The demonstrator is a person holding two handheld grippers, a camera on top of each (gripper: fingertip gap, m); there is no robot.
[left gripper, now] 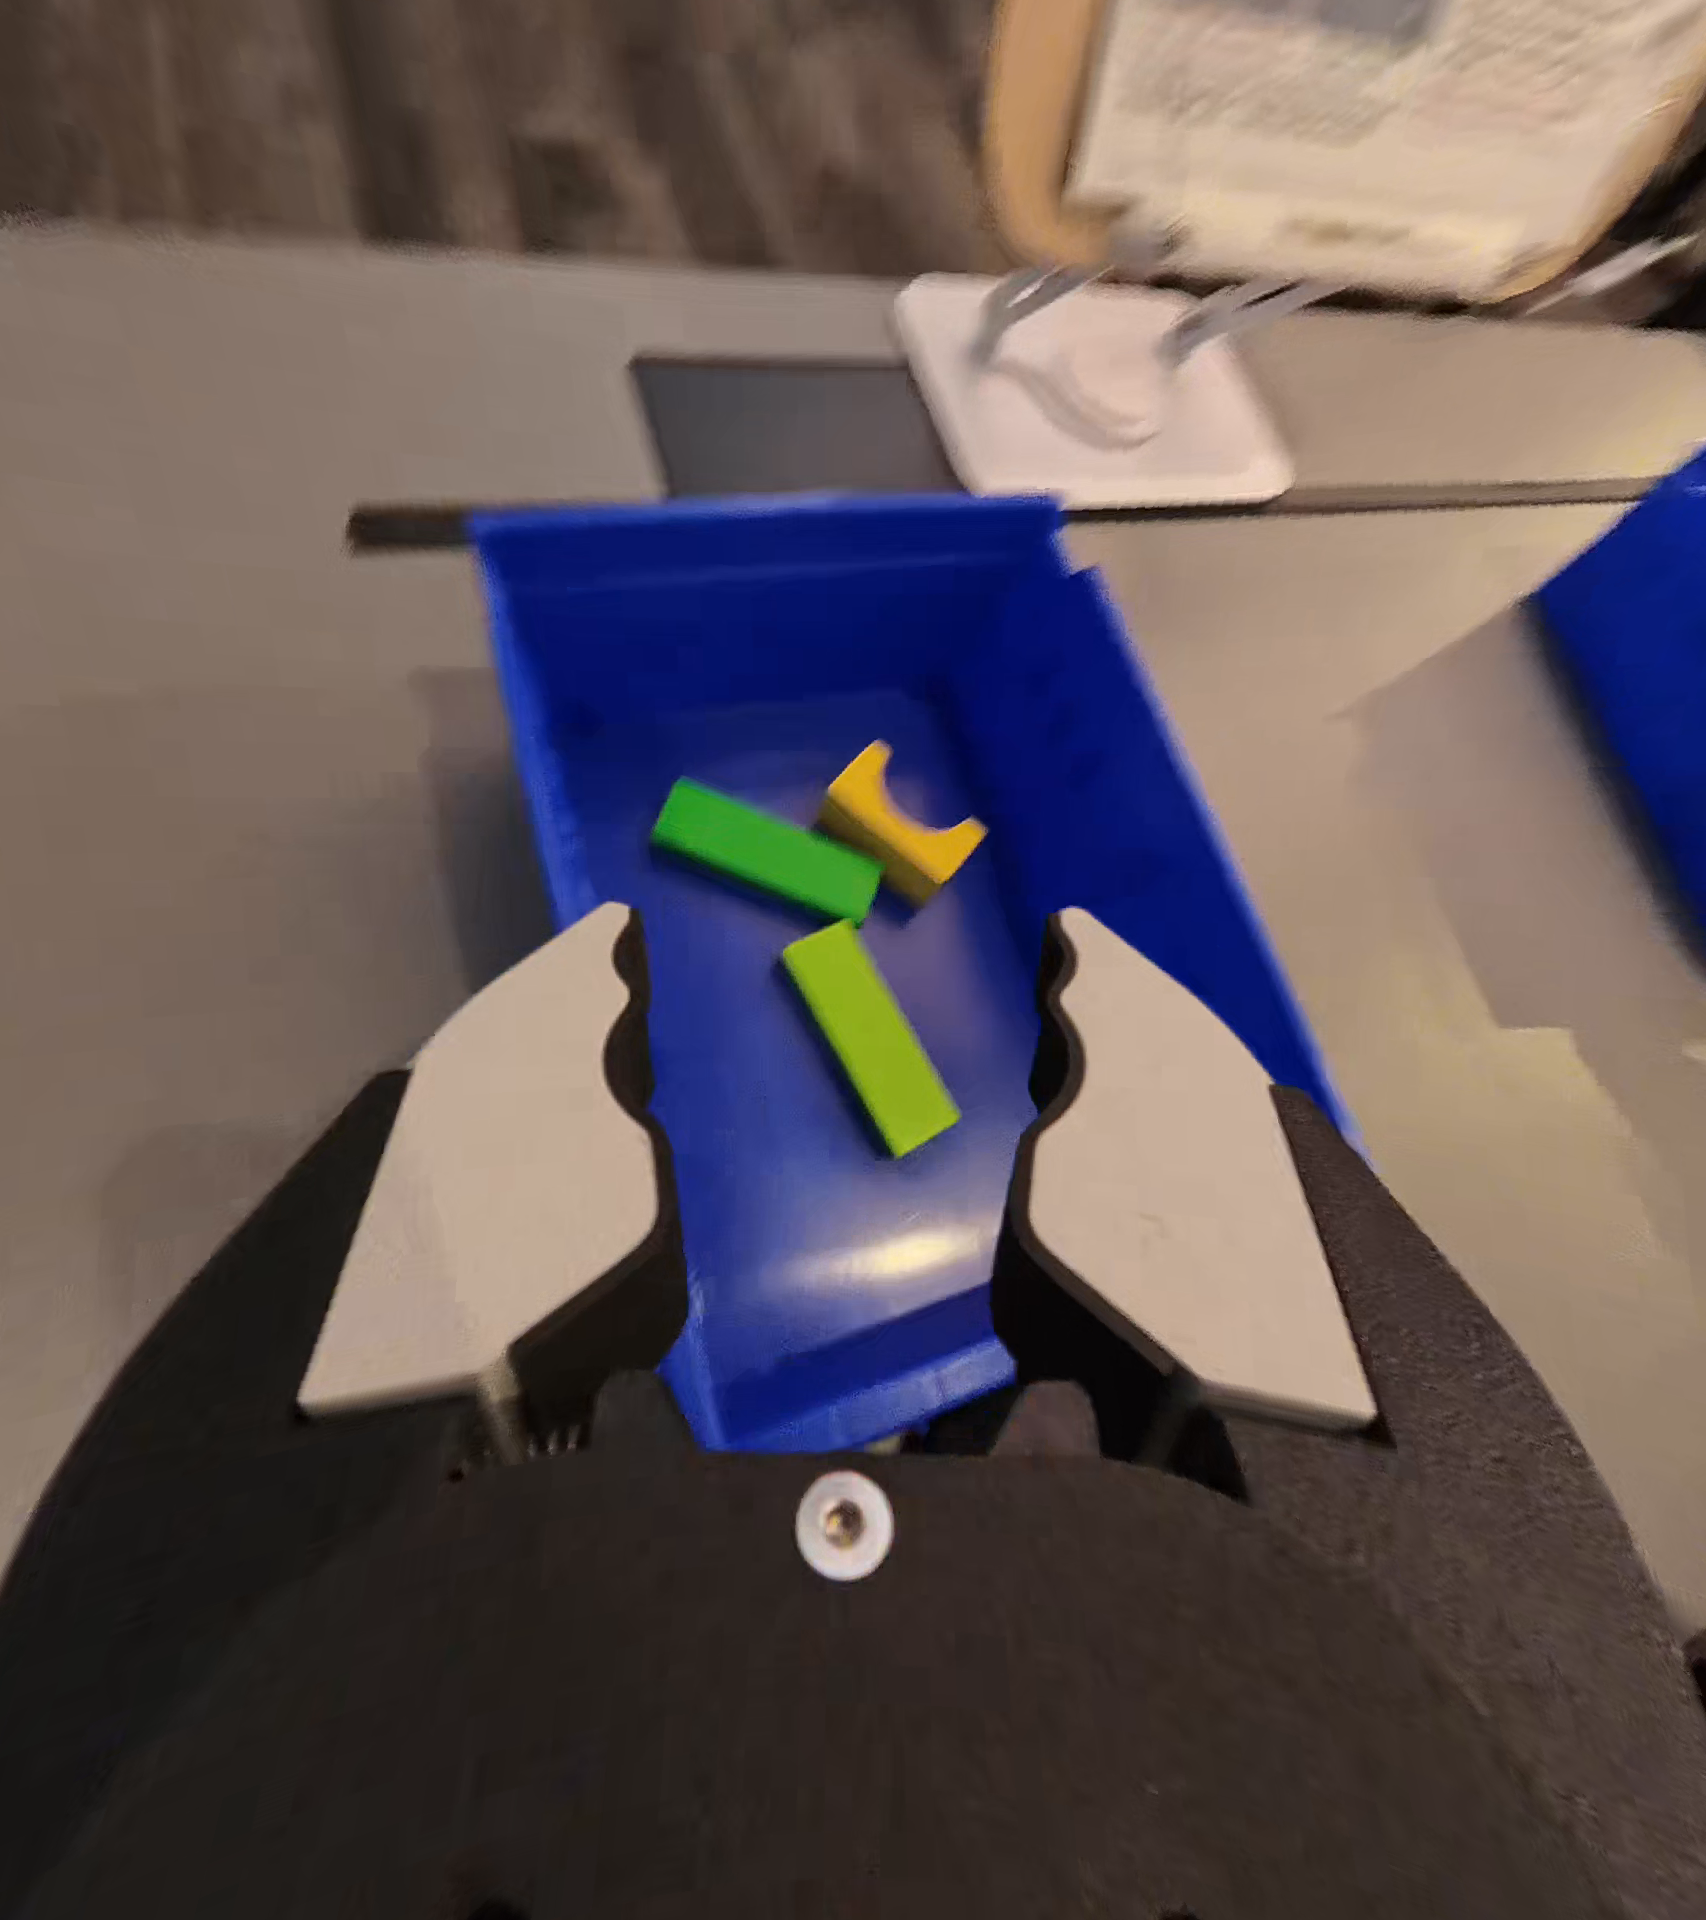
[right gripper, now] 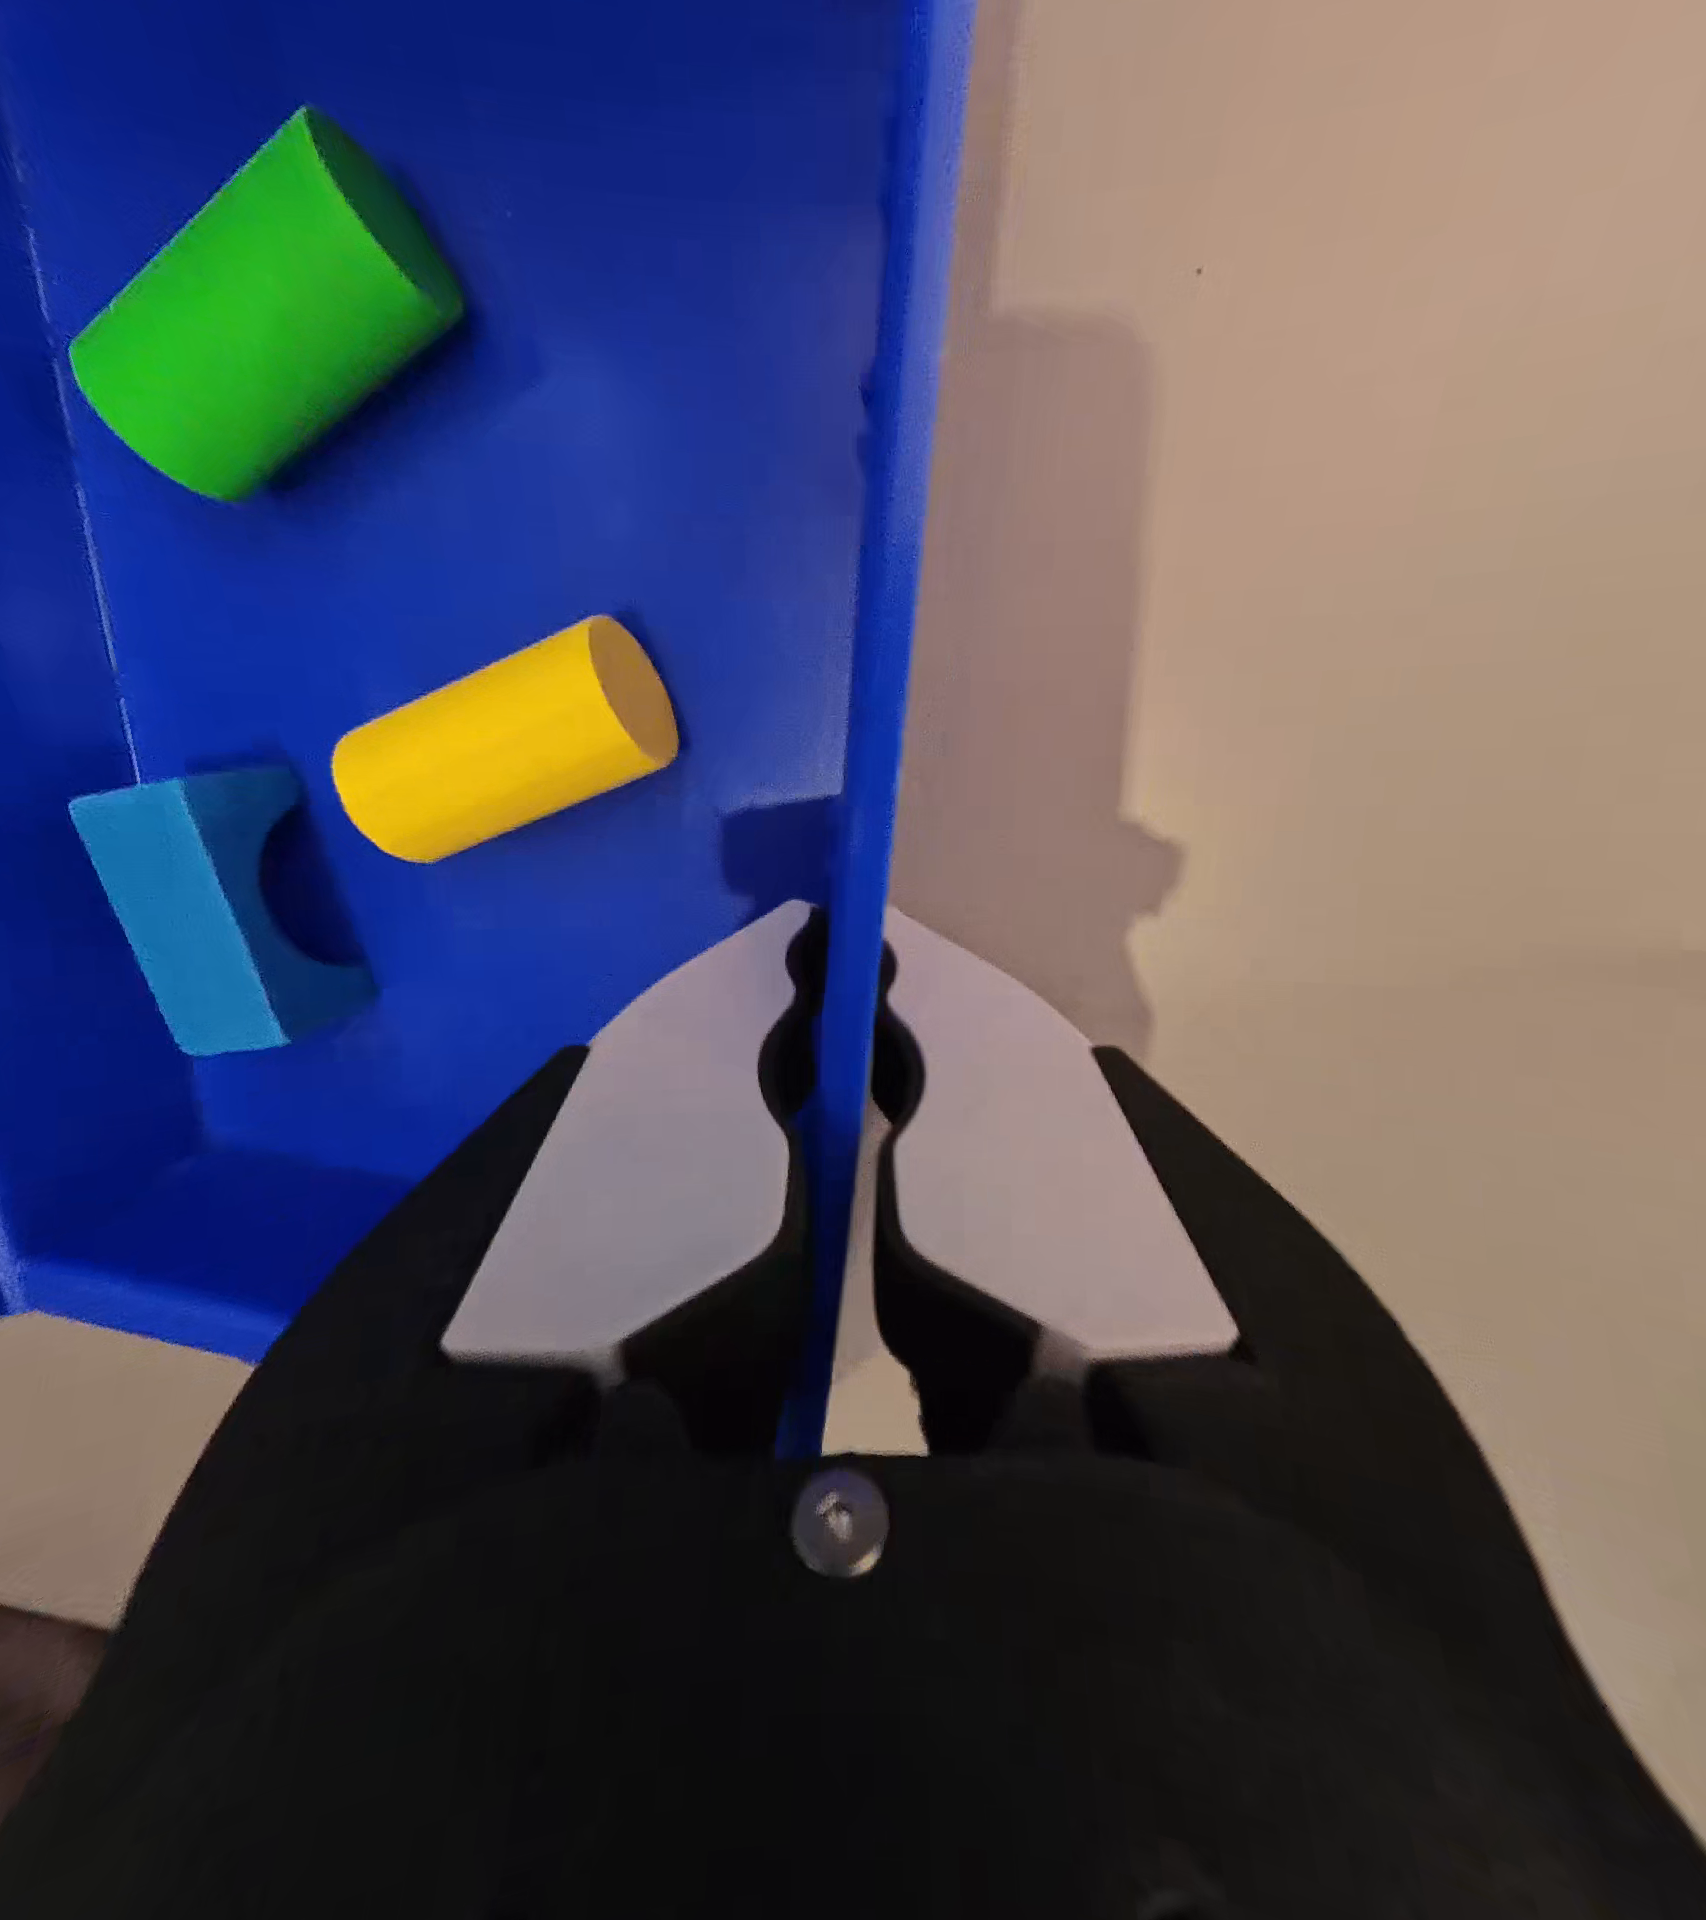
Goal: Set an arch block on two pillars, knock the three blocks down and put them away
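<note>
In the left wrist view a blue bin [left gripper: 755, 623] stands on the grey table. A yellow arch block [left gripper: 896, 831], a dark green bar block [left gripper: 766, 852] and a light green bar block [left gripper: 870, 1039] lie loose on its floor. My left gripper [left gripper: 838, 925] is open and empty, hovering over the near end of this bin. In the right wrist view my right gripper [right gripper: 844, 925] is shut on the right side wall [right gripper: 880, 623] of a second blue bin. That bin holds a blue arch block [right gripper: 194, 914], a yellow cylinder [right gripper: 496, 738] and a green half-round block [right gripper: 257, 312].
The second blue bin also shows at the right edge of the left wrist view [left gripper: 1701, 707]. Behind the first bin lie a dark flat panel [left gripper: 787, 426], a black strip [left gripper: 1348, 499] and a white stand base [left gripper: 1098, 395]. The pale table [right gripper: 1400, 727] lies right of my right gripper. Some 80 cm of space lies between my two pairs of fingers.
</note>
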